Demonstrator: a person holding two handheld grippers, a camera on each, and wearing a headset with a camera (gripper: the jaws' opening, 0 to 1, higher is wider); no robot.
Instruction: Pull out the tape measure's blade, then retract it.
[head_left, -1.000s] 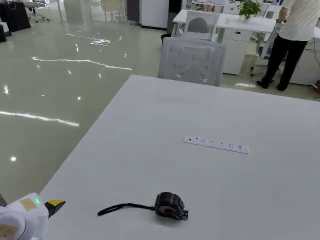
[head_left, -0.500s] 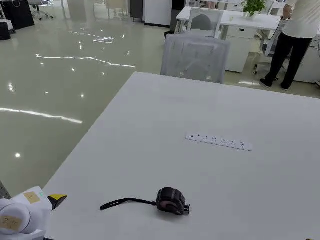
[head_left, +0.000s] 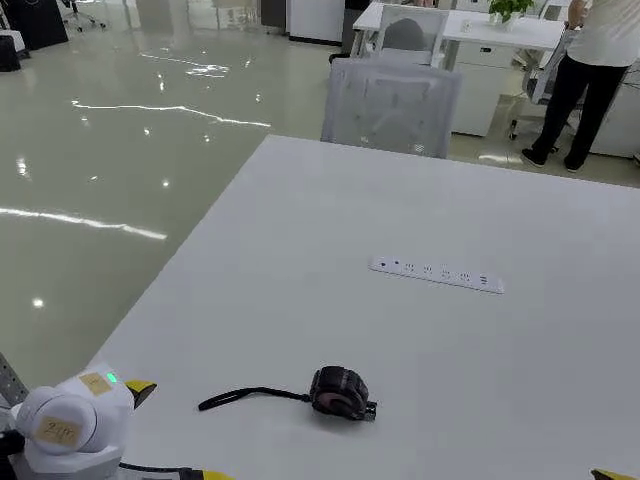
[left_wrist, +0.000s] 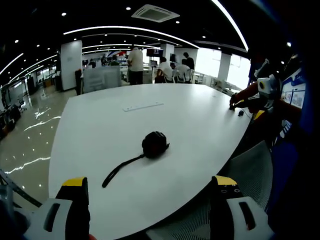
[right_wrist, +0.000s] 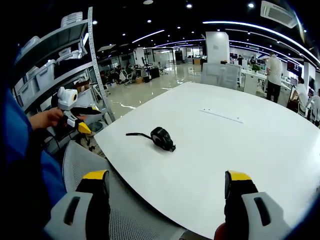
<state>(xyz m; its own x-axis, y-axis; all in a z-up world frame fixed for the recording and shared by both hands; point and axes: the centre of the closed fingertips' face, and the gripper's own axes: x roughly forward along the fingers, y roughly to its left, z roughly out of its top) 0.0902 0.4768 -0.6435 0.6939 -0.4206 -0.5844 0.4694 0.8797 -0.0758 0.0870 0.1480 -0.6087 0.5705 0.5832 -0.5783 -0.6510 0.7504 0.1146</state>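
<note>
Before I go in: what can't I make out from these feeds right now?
- Tape measure: blade hook and lock too small in all three views.
- Right gripper: head view's bottom edge leaves just a yellow tip.
- Left gripper: head view's bottom edge crops one jaw.

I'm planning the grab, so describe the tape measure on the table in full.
The tape measure is a small, rounded, dark case, seemingly plastic or rubber, lying on the white table near the edge by the person. Its blade looks wound in, with just the end tab at the case mouth. A thin black wrist strap trails from the case, flat on the table. Nothing else touches it.
</note>
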